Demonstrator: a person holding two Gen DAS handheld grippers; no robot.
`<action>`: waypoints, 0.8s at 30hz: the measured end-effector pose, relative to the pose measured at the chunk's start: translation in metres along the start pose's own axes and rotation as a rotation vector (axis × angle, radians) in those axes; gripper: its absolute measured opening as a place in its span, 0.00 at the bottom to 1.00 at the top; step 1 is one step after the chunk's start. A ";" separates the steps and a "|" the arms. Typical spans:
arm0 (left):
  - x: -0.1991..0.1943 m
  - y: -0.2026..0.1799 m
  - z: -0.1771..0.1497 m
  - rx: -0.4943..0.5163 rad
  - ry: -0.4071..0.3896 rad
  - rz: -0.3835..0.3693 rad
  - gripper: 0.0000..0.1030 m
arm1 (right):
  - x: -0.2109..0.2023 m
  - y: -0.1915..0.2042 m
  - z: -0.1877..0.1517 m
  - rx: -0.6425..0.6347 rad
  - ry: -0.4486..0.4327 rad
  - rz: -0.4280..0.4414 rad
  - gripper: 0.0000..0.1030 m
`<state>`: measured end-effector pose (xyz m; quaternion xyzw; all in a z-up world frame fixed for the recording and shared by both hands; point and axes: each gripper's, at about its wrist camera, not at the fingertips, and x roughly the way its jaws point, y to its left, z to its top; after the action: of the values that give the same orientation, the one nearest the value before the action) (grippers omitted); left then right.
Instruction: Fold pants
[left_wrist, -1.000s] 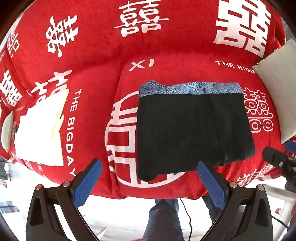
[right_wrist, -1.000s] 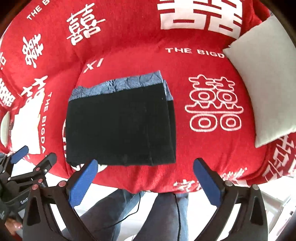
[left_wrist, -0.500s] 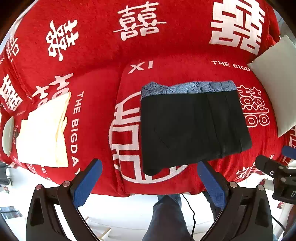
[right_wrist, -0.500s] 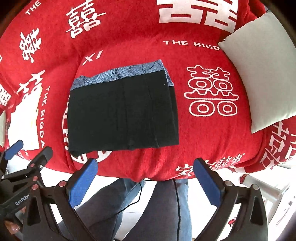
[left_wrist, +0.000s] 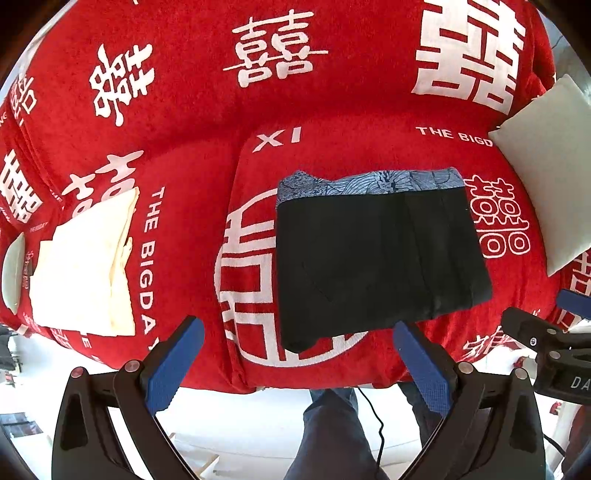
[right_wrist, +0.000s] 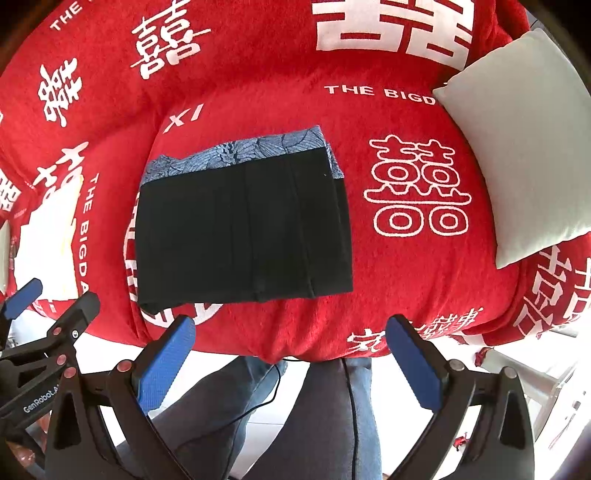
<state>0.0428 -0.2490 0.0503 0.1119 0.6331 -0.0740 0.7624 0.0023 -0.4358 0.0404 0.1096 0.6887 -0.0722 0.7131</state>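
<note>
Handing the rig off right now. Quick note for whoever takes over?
Left gripper: open, empty, off the sofa's front edge.
Right gripper: open, empty, also off the front edge.
Black pants: folded into a compact rectangle on the red sofa cover, lying on a blue patterned garment whose strip shows along the far edge.
Cream folded cloth to the left, grey cushion to the right; neither touches the pants.
Done: the fold looks finished.
Left: probably nothing; at most tidy the near-left corner.

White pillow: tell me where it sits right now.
In the right wrist view the white pillow leans at the sofa's right end, right of the folded black pants lying mid-seat, apart from them.
</note>
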 end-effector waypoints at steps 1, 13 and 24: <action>0.000 0.000 0.000 0.002 -0.001 0.000 1.00 | 0.000 0.001 0.001 -0.004 -0.001 -0.002 1.00; -0.001 0.001 0.000 0.001 0.000 -0.008 1.00 | -0.003 0.005 0.006 -0.024 -0.010 -0.018 1.00; -0.001 0.002 0.001 0.002 -0.001 -0.011 1.00 | -0.003 0.008 0.007 -0.032 -0.006 -0.023 1.00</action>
<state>0.0441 -0.2476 0.0520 0.1091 0.6332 -0.0787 0.7622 0.0110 -0.4301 0.0436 0.0898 0.6888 -0.0696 0.7160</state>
